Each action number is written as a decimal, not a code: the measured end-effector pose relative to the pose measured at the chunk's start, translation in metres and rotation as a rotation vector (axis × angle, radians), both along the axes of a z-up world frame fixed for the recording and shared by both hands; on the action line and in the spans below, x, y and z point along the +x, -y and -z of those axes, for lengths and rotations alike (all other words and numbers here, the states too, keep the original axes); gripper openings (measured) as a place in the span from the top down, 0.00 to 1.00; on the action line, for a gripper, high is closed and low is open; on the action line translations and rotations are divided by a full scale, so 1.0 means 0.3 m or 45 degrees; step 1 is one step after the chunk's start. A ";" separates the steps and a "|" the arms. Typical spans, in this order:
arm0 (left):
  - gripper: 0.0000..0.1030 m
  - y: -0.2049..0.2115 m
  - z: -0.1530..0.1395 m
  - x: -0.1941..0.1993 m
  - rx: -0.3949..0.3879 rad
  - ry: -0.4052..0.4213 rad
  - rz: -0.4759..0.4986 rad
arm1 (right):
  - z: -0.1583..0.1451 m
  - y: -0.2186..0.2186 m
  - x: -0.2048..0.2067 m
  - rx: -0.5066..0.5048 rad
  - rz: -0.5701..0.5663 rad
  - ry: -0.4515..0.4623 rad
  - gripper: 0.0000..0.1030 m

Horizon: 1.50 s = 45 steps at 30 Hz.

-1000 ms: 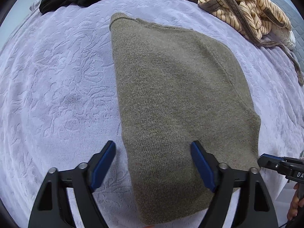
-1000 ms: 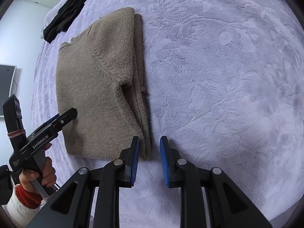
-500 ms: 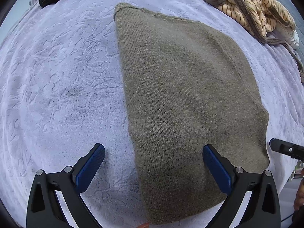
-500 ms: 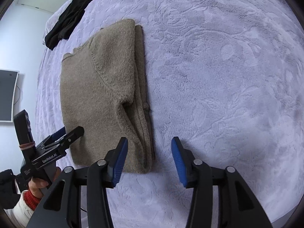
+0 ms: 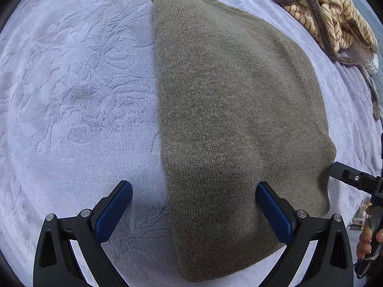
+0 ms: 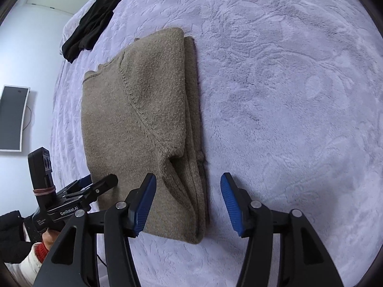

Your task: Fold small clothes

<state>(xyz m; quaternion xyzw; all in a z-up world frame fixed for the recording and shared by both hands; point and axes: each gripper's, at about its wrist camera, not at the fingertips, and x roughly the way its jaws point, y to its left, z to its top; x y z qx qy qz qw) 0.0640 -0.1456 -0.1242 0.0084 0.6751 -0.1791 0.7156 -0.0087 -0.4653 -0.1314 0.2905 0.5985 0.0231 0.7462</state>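
Bedroom: lavender bedspread (image 6: pixel 287 95), strewn clothes (image 5: pixel 323 12)

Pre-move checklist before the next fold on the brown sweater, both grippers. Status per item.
1. Left gripper open: ok, jaws wide, nothing pinched.
2. Left gripper straddles the sweater's left edge: ok, one pad over the knit, the other over the bedspread.
3. Right gripper open: ok, pads apart and clear of the cloth.
4. Right gripper lined up on the folded right edge near the bottom corner: ok, the edge sits between the pads.
5. Sweater flat, layers stacked: ok, apart from a small pucker at the sleeve seam.
6. Fold path clear: ok, the black garment and the striped garment lie apart from the sweater.
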 end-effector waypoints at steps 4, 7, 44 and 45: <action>0.00 -0.024 -0.029 0.010 -0.047 0.016 -0.001 | 0.012 0.004 0.028 0.014 -0.016 0.001 0.42; 0.00 -0.042 -0.054 0.033 -0.118 0.026 -0.015 | 0.019 0.021 0.061 0.040 -0.021 0.011 0.42; 0.50 0.002 -0.133 0.107 -0.404 0.007 0.050 | 0.091 0.024 0.373 0.664 -0.100 0.202 0.69; 0.50 -0.010 -0.151 0.100 -0.412 0.013 0.055 | 0.072 0.010 0.369 0.669 -0.106 0.211 0.69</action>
